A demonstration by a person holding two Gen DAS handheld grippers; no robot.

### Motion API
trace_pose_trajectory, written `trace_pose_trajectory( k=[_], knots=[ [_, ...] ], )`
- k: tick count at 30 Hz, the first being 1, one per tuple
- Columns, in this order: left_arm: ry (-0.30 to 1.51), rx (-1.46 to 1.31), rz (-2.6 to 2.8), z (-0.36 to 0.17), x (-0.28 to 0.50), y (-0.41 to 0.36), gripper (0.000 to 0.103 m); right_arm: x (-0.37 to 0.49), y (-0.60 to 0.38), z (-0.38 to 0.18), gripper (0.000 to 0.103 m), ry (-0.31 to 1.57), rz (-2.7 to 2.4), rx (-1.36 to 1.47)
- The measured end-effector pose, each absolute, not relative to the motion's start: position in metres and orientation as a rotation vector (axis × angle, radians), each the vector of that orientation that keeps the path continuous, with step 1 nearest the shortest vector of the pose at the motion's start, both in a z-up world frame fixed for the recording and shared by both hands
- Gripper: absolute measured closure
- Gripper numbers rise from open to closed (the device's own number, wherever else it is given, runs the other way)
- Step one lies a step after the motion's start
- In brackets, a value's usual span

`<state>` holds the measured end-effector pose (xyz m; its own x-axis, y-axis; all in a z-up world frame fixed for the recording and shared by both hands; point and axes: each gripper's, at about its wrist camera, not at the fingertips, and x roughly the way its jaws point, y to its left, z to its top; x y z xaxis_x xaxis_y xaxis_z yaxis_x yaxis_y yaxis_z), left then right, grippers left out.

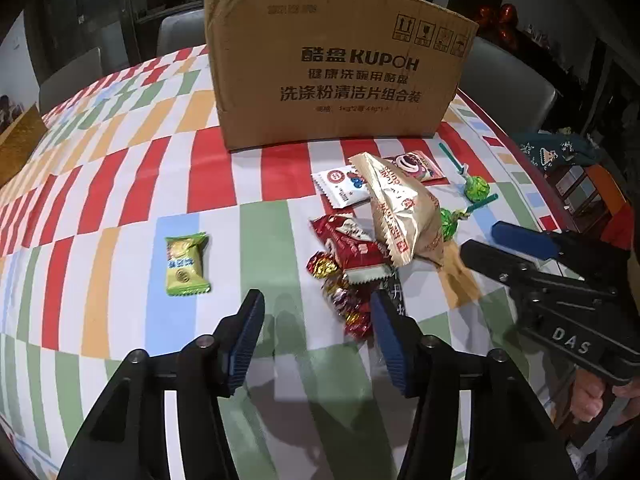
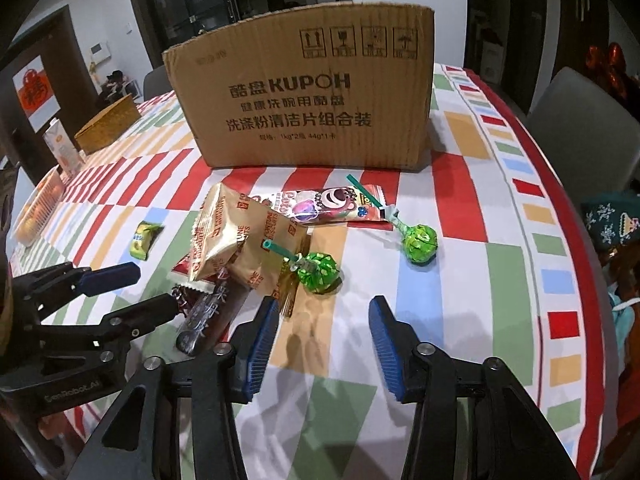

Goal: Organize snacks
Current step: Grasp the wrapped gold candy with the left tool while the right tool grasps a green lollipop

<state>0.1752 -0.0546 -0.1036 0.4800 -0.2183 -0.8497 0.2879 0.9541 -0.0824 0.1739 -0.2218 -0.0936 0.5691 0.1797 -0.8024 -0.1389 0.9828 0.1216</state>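
A table under a cloth of red, green, orange and blue blocks [image 1: 120,208] carries the whole scene. Far left in the right wrist view, a woven yellow-brown box [image 2: 108,128] sits near the table's edge, with a white carton [image 2: 60,148] beside it.

Next rightward, a small green-wrapped candy [image 1: 187,263] lies alone on the cloth, well apart from the main pile. The left gripper [image 1: 318,312] hangs low over bare cloth to the right of it, its blue-padded jaws parted with nothing between them; its right pad sits just beside a cluster of red and gold foil sweets [image 1: 340,292].

Behind, in the middle, stands a tall brown cardboard box printed KUPOH [image 1: 340,76], upright on the cloth.

In front of it lies the pile: a white sachet with a red mark [image 1: 340,186], a red snack packet [image 1: 352,246], and a crumpled beige biscuit bag with red lettering [image 1: 404,220] tilted on top of them. A pink packet showing a bear's face [image 2: 324,208] lies flat behind the bag, and a dark clear wrapper [image 2: 208,312] pokes out in front.

Rightward, two green foil lollipops with teal sticks rest on the cloth: one [image 2: 318,272] touching the beige bag, the other [image 2: 420,244] near the pink packet.

The right gripper [image 2: 324,316] hovers just in front of the nearer lollipop, jaws apart and empty.
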Motion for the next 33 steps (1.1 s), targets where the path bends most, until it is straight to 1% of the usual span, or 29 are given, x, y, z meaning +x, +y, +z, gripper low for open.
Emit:
trace_pose_trajectory(
  k=[5,9,12,14,15,16,19,27,33],
  knots=[
    [1.036,0.069,-0.318,-0.108,0.183,-0.057,0.056,0.184,-0.221,-0.100,0.062,0.964,0.197,0.045],
    [1.069,0.037,-0.329,-0.116,0.190,-0.057,0.065,0.192,-0.221,-0.104,0.063,0.969,0.196,0.041],
    [1.080,0.024,-0.337,-0.119,0.193,-0.057,0.072,0.197,-0.220,-0.106,0.067,0.973,0.196,0.041],
    [1.082,0.021,-0.344,-0.120,0.194,-0.058,0.077,0.201,-0.219,-0.108,0.067,0.979,0.200,0.042],
    [1.083,0.023,-0.345,-0.120,0.195,-0.058,0.081,0.202,-0.219,-0.109,0.067,0.982,0.199,0.042],
    [1.085,0.027,-0.343,-0.121,0.195,-0.059,0.084,0.204,-0.218,-0.110,0.069,0.986,0.202,0.044],
    [1.083,0.026,-0.349,-0.120,0.195,-0.057,0.084,0.207,-0.217,-0.114,0.075,0.994,0.204,0.042],
    [1.056,0.028,-0.336,-0.113,0.189,-0.055,0.084,0.202,-0.217,-0.110,0.075,0.989,0.207,0.053],
    [1.005,0.017,-0.332,-0.096,0.176,-0.049,0.084,0.186,-0.212,-0.089,0.075,0.941,0.217,0.041]
  ],
)
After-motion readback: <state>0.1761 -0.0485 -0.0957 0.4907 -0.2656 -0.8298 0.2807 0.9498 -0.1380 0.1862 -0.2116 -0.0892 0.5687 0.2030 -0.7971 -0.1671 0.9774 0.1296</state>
